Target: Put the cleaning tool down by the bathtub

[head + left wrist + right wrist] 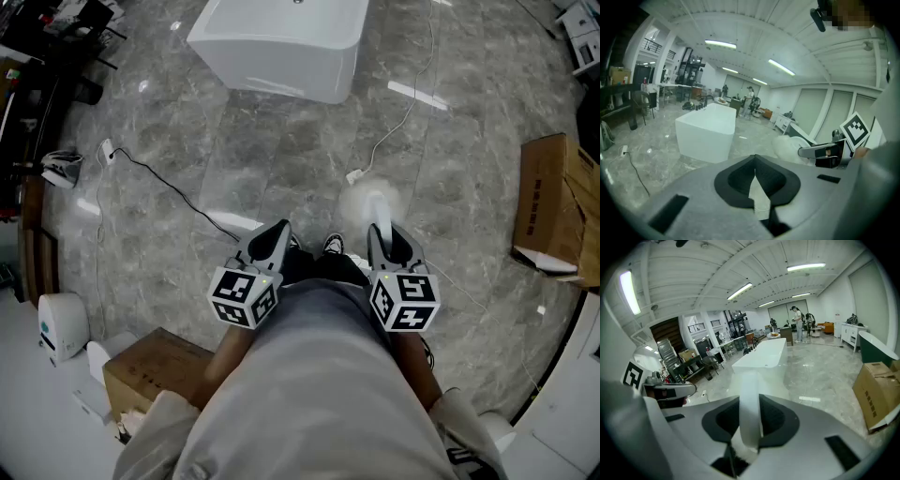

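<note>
The left hand-held gripper [269, 238] has its jaws drawn together on nothing and can't steady anything quickly. Ahead of it and to its left, a black cable [169, 187] trails over the floor, and a foot could snag on it on the walk forward.

The right hand-held gripper [385, 240] is clamped on the white handle of the cleaning tool [749, 404], whose fluffy head sticks out just beyond the jaws. The grip is narrow, so the handle may pivot or slip if it is swung.

The bathtub [281, 42] stands well ahead, with a white cable [398, 127] lying in between. Letting go here would leave the tool short of the tub. A cardboard box [553, 206] sits far off to the right, clear of the path.
</note>
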A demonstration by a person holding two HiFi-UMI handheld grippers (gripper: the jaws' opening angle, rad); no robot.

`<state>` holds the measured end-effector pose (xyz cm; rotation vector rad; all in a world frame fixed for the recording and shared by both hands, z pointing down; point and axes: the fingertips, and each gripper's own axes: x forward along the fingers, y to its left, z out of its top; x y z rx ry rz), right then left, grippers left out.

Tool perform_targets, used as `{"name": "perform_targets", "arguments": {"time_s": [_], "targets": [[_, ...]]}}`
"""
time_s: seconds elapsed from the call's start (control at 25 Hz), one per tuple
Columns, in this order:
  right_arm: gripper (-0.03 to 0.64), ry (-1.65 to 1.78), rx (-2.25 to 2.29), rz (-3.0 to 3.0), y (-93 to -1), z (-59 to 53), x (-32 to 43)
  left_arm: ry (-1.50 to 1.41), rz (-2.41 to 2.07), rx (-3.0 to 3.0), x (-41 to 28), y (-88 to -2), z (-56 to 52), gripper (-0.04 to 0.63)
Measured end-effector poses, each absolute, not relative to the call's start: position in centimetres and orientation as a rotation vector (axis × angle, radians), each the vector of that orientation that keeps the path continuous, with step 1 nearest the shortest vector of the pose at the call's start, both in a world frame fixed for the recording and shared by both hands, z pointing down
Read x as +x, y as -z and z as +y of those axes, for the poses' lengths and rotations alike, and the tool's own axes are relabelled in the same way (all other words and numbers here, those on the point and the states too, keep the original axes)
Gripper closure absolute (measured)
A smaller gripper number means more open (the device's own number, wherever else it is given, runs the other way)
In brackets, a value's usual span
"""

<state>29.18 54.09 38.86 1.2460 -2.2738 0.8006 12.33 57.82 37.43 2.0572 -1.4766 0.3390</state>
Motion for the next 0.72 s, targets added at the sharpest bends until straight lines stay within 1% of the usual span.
{"name": "perform_targets", "arguments": {"time_s": [0.4, 0.48, 0.6, 0.72], "targets": [[0.532, -0.775, 1.268, -2.333, -37.1, 56.1, 30.8, -0.309, -1.501, 2.074, 14.4, -36.2, 60.0, 0.591], [0.532, -0.778, 1.261, -2.350, -37.0, 56.2, 30.7, -0.336, -1.503, 2.072, 14.5, -36.4, 60.3, 0.591], [0.532, -0.765, 1.237, -2.366, -36.9, 56.2, 30.3, -0.455, -1.465, 2.080, 15.0, -37.5, 60.7, 0.591], [0.532, -0.790, 1.201, -2.372, -37.0, 55.8, 29.5, -0.457, -1.431, 2.075, 15.0, -38.2, 60.3, 0.591]]}}
